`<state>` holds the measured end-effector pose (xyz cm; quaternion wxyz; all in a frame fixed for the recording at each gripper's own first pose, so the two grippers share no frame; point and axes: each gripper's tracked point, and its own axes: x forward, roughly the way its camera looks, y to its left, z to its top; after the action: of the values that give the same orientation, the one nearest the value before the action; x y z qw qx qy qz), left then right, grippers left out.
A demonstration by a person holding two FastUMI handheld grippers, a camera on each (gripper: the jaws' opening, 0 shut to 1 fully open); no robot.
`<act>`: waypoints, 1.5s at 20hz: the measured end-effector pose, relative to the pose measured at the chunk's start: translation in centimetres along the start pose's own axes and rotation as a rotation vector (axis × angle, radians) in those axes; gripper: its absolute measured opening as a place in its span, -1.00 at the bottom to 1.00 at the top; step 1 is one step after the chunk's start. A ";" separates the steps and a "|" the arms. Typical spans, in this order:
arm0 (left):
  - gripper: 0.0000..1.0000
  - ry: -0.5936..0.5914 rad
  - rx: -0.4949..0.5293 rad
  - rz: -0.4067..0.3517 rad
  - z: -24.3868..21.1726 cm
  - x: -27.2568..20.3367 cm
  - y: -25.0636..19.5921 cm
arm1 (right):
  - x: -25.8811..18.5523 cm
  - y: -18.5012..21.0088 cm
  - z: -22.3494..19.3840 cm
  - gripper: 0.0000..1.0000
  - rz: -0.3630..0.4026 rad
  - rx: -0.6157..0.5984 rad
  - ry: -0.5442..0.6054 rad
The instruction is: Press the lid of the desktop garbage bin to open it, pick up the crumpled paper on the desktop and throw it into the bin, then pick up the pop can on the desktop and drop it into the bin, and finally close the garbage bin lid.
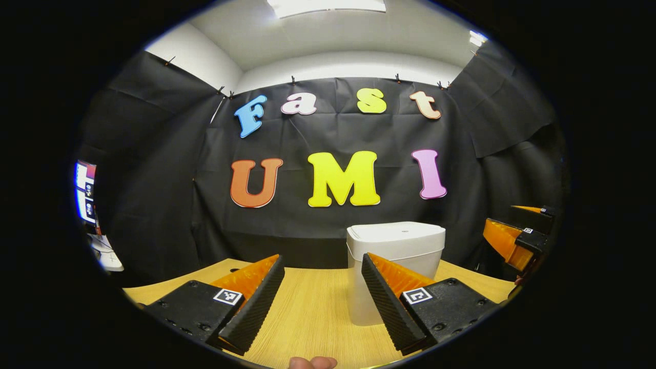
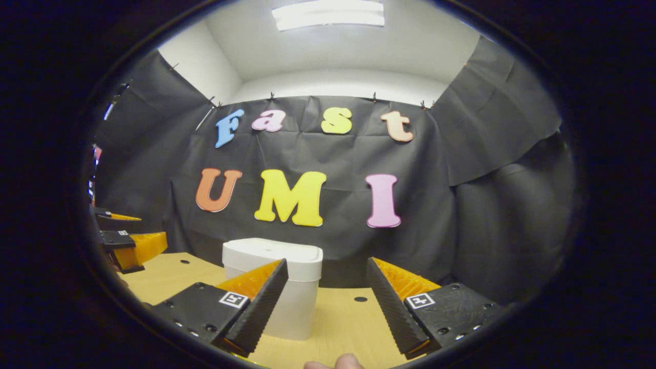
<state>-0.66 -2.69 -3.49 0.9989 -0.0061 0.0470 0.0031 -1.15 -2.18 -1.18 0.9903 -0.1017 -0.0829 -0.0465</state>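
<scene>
Plainly, both grippers were held low and level over the wooden table point(image 1: 312, 312), pointing toward the black cloth wall. In the left gripper view, the left gripper point(image 1: 323, 302) had its two fingers spread wide along the bottom of the frame, with nothing between them but bare tabletop; a fingertip or two of the hand holding it point(image 1: 312, 363) peeked in at the bottom edge. The white garbage bin point(image 1: 395, 241) stood on the table at lower centre, just right of the middle, its lid down flat, and the gripper's right-hand finger overlapped the bin's lower front in the picture, though I could not tell whether they touched. At the far right edge of that view the right gripper point(image 1: 517, 238) showed at about the height of the bin's lid, its fingers apart. In the right gripper view, the right gripper point(image 2: 325, 302) likewise had its fingers wide open and empty at the bottom of the frame, a bit of the holding hand point(image 2: 335, 363) at the bottom edge. The bin point(image 2: 274, 277) sat lower centre-left there, partly behind the left-hand finger, lid closed. The left gripper point(image 2: 133, 246) appeared at the left edge of the frame, above the table's near corner.
</scene>
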 end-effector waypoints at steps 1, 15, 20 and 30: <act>0.95 0.000 0.003 0.005 0.0 0.0 0.0 | 0.0 0.5 -0.1 0.91 0.012 0.004 0.003; 0.95 -0.013 0.004 0.037 0.1 0.3 0.2 | 0.6 -0.1 -1.1 0.91 -0.012 0.004 0.025; 0.95 -0.026 0.015 0.038 0.5 0.1 0.2 | 0.6 -0.1 -1.1 0.91 -0.012 0.020 0.027; 0.95 -0.038 0.020 0.039 0.9 -0.2 -0.1 | 0.2 -0.4 -1.1 0.91 -0.012 0.037 0.037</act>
<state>-0.81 -2.76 -2.61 0.9993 0.0050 0.0284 0.0224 -0.80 -2.79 -2.09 0.9930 -0.0819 -0.0661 -0.0529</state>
